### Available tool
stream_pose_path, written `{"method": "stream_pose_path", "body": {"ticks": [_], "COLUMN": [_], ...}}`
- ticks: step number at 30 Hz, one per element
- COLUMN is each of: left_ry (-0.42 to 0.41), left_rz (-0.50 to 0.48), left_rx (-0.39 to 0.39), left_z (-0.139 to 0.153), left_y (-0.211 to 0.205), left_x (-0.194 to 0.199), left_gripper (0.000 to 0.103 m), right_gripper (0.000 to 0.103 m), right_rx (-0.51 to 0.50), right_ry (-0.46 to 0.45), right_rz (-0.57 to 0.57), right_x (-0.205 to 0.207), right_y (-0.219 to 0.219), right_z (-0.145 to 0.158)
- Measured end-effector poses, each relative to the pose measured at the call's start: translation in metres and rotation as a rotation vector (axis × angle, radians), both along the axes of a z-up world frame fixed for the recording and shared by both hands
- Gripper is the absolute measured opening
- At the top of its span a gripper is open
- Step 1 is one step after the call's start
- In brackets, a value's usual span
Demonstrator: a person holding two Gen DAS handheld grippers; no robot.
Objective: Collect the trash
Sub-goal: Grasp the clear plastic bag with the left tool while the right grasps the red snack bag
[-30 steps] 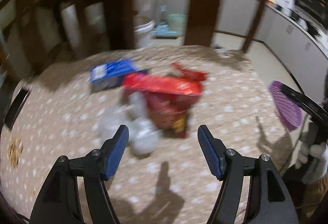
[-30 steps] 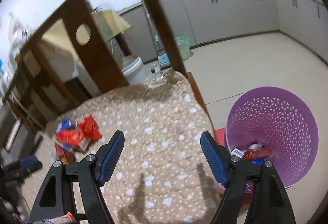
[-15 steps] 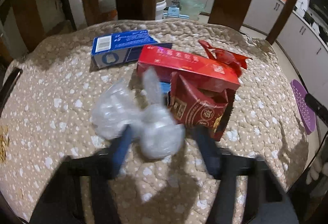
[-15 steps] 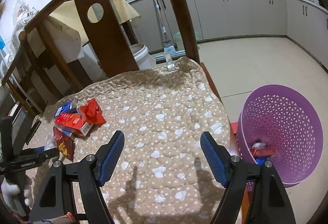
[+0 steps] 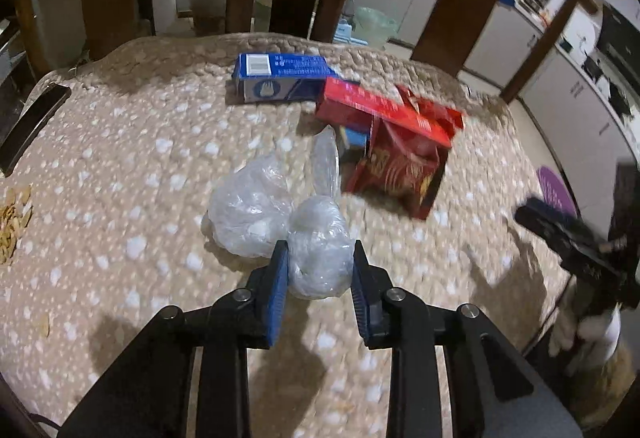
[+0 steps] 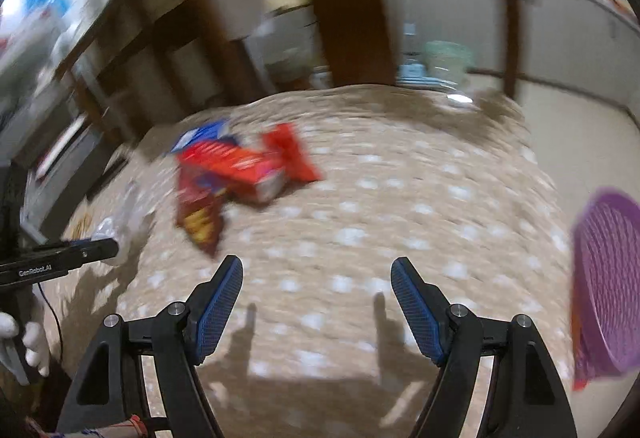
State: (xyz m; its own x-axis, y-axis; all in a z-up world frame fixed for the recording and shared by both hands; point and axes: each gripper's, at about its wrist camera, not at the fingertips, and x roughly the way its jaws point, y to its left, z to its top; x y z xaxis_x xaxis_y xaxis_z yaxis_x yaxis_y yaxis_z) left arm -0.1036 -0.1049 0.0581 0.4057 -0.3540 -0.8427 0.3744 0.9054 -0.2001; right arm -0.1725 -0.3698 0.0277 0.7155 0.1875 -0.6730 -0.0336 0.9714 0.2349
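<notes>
The left gripper (image 5: pixel 318 270) has just been closing and its blue ribbed pads now pinch the nearer lobe of a crumpled clear plastic bag (image 5: pixel 280 213), soft, glossy and knotted into 2 bulges, which appears to rest on the tan quilted cover with white spots (image 5: pixel 120 165). Judging from this, the pickup is only beginning: the bag is gripped but not lifted.

Using that bag as the landmark, 3 more pieces wait just beyond it: a shiny dark-red foil snack pouch (image 5: pixel 400 173) touching its far right side, a long flat red cardboard carton (image 5: pixel 380 109) lying across the pouch, and a blue rectangular cardboard box (image 5: pixel 280 77) farther back. Pale flaky crumbs (image 5: pixel 14 213) lie well to the bag's left.

The right gripper (image 6: pixel 316 302) hangs with its jaws spread wide and nothing between them, to the bag's right. The purple plastic lattice basket (image 6: pixel 604 286) stands off the cover's edge, far right of the bag; its contents cannot be seen here. Most of the collecting seems left.
</notes>
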Motion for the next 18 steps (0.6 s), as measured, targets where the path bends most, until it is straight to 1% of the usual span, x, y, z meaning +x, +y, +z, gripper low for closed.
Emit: {"method": "stream_pose_path", "body": {"ticks": [2,4,8,10,12,13,14,15,16,17,18], "left_ry": [-0.016,-0.017,0.001,-0.001,0.008,0.015,0.018,0.021,0.021,0.022,0.025], "left_rz": [-0.016,-0.021,-0.028,-0.028,-0.019,-0.012,-0.006,0.001,0.005,0.008,0.012], "left_rx": [0.037,0.051,0.034,0.027,0.015,0.0,-0.01,-0.019,-0.022,-0.029,-0.038], "left_z": [-0.003,-0.008,-0.014,-0.017,-0.02,-0.022,-0.024,-0.025,-0.025,-0.026,-0.026], "left_y": [0.003,0.008,0.021,0.028,0.036,0.041,0.044,0.048,0.05,0.052,0.054], "left_x": [-0.007,-0.011,-0.014,-0.015,-0.014,-0.013,-0.012,-0.011,-0.011,-0.01,-0.009], "left_gripper": [0.028,0.028,0.03,0.033,0.04,0.042,0.045,0.046,0.046,0.049,0.055], "right_gripper": [0.081,0.081,0.081,0.081,0.08,0.077,0.064,0.045,0.044,0.042,0.04], "right_rx": [-0.024,-0.031,-0.035,-0.036,-0.035,-0.028,-0.02,-0.016,0.002,0.025,0.035], "right_ry": [-0.001,0.001,0.033,0.056,0.074,0.084,0.094,0.106,0.118,0.125,0.126], "right_rz": [0.06,0.105,0.159,0.172,0.18,0.185,0.19,0.189,0.197,0.199,0.194], "right_x": [0.015,0.032,0.068,0.082,0.088,0.09,0.092,0.093,0.093,0.092,0.089], "right_y": [0.023,0.043,0.077,0.088,0.096,0.1,0.103,0.106,0.106,0.106,0.105], "right_z": [0.005,0.009,0.006,0.001,-0.002,-0.005,-0.007,-0.01,-0.011,-0.012,-0.012]}}
